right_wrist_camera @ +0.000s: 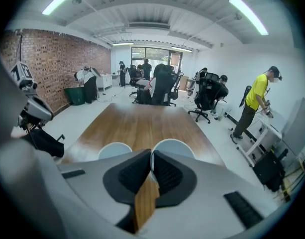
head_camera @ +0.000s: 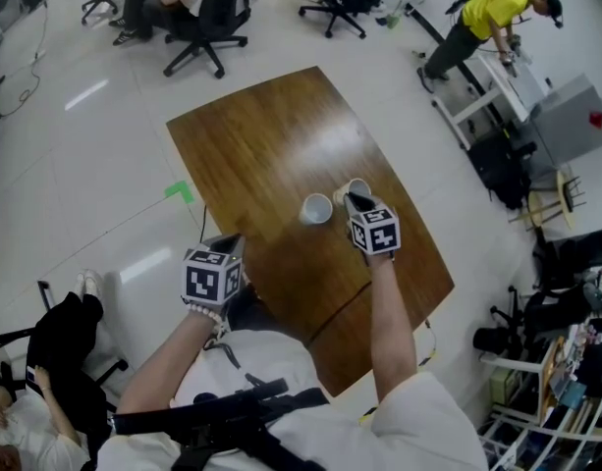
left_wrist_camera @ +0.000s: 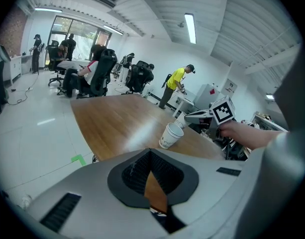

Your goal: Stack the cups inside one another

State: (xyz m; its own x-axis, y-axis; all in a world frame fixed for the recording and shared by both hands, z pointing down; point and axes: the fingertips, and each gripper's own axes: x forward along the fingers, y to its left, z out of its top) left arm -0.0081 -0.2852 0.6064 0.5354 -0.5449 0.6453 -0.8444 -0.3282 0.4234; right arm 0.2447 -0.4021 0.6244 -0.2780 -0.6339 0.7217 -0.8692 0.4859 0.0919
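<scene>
Two white paper cups stand out near the right side of the wooden table (head_camera: 271, 135). My right gripper (head_camera: 348, 200) is shut on the near rim of the right cup (head_camera: 359, 187), with one jaw inside it and one outside. In the right gripper view that cup (right_wrist_camera: 173, 147) shows just past the jaws, and the other cup (right_wrist_camera: 111, 150) is beside it on the left. The free cup (head_camera: 317, 208) stands upright, seen also in the left gripper view (left_wrist_camera: 170, 135). My left gripper (head_camera: 229, 239) hangs at the table's near left edge, shut and with nothing in it.
Office chairs (head_camera: 204, 27) and seated people are beyond the table's far end. A person in a yellow shirt (head_camera: 492, 10) bends over a bench at the far right. A green tape mark (head_camera: 179, 191) is on the floor left of the table.
</scene>
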